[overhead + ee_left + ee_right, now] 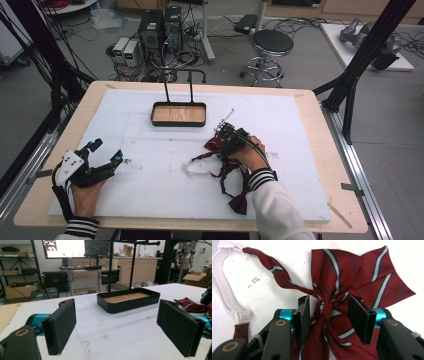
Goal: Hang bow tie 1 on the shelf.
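The maroon striped bow tie (352, 277) lies right of centre on the white counter (150, 185), its knot directly between the jaws of the right hand-held gripper (329, 312). The jaws stand partly open on either side of the knot, not yet pressing. The left hand-held gripper (117, 322) rests wide open, empty, well apart.
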### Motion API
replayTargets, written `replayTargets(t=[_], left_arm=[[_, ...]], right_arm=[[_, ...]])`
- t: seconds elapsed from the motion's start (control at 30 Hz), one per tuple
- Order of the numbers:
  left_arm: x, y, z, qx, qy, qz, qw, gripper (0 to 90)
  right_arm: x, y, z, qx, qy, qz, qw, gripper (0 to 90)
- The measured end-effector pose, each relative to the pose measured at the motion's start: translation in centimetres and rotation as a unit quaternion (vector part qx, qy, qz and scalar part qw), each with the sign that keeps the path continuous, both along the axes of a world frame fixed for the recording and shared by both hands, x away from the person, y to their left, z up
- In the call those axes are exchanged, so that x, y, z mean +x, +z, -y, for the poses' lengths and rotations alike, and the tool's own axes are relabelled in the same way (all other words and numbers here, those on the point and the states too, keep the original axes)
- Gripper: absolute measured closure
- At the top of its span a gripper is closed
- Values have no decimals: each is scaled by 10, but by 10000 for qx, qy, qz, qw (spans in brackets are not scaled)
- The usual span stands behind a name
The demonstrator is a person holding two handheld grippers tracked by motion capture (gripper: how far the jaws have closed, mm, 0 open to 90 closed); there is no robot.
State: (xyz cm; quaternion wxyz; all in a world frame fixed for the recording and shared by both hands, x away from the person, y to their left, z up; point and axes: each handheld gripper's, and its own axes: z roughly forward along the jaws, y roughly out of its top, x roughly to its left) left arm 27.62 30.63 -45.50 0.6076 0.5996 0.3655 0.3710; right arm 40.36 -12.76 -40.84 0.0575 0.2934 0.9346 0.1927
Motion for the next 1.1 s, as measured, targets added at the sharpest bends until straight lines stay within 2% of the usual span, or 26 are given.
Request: replayTargets(t=[0.17,0.2,0.27,0.47,0.73,0.9,0.97,1.1], left_arm=[[0,0,0,1,0,-1,10000,163],[0,0,0,0,0,0,10000,163],[0,0,0,1,0,0,10000,164],[0,0,0,0,0,2,10000,164],[0,0,0,-7,-2,5,10000,164],[0,0,0,3,-9,7,10000,164],[0,0,0,-8,-3,7,10000,164],[0,0,0,0,-2,4,10000,164]], right_arm=[[0,-3,-2,-137,57,-18,9999,620],[0,-2,-2,-139,101,-68,9998,683],[-1,-2,-3,-164,141,-122,9997,733],[-1,-2,-4,-208,173,-149,9995,754],[-2,0,-6,-230,286,-16,9993,755],[-3,3,-4,-112,262,60,9996,755],[-3,4,-4,-56,258,134,9996,755],[-3,11,-3,222,191,389,9988,755]])
